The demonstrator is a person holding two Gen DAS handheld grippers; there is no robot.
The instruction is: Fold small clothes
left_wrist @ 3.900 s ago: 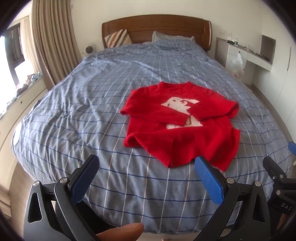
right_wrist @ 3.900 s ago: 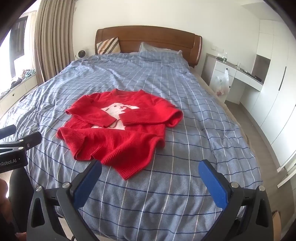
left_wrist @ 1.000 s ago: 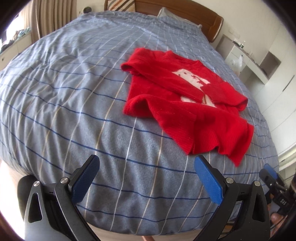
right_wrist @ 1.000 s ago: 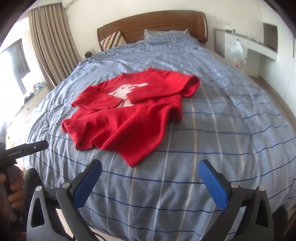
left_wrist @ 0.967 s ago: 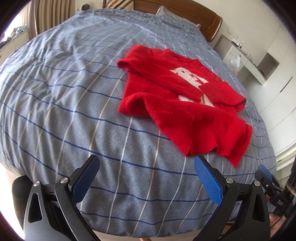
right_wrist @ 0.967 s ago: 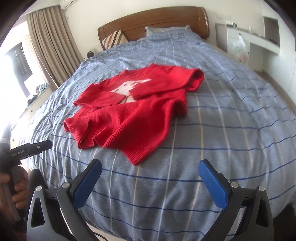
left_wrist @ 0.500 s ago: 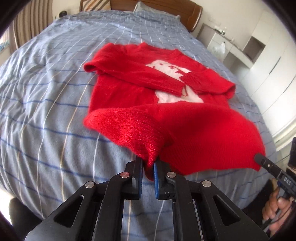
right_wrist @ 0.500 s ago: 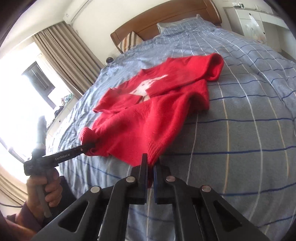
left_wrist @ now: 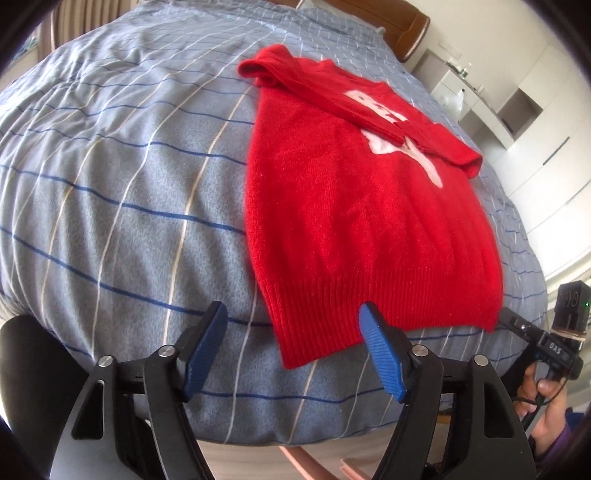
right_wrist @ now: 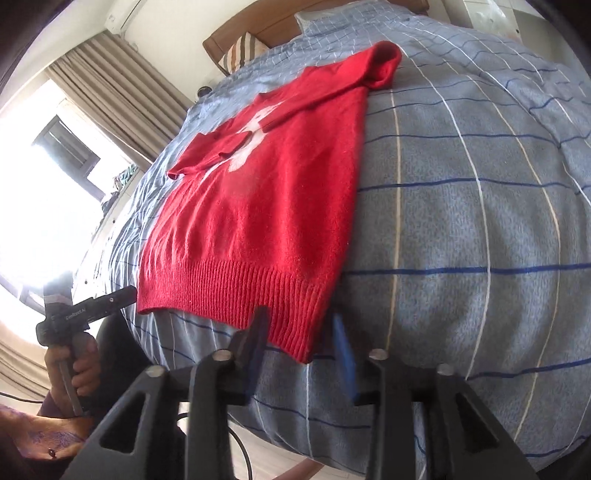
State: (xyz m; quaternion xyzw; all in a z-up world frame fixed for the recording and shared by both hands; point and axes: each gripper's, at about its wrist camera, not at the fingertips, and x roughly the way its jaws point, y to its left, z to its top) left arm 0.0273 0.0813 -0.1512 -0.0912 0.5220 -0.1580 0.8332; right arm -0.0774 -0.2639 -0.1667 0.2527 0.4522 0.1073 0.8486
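Observation:
A small red sweater (left_wrist: 365, 206) with a white front motif lies flat and stretched out on the bed, sleeves folded across its chest, ribbed hem toward me. My left gripper (left_wrist: 291, 343) is open, its blue pads on either side of the hem's left corner, which lies loose between them. My right gripper (right_wrist: 299, 339) is open, jaws partly apart around the hem's right corner of the sweater (right_wrist: 258, 199). The left gripper also shows in the right wrist view (right_wrist: 125, 295), and the right gripper in the left wrist view (left_wrist: 509, 321).
The bed has a blue checked duvet (left_wrist: 110, 155), a wooden headboard (left_wrist: 410, 22) and pillows (right_wrist: 240, 51). Curtains and a bright window (right_wrist: 55, 155) are on the left, white cabinets (left_wrist: 532, 110) on the right. The near bed edge drops to the floor.
Both grippers were shut on the hem corners half a second ago; they pulled the sweater flat toward the near edge, and now both have opened and let the hem go.

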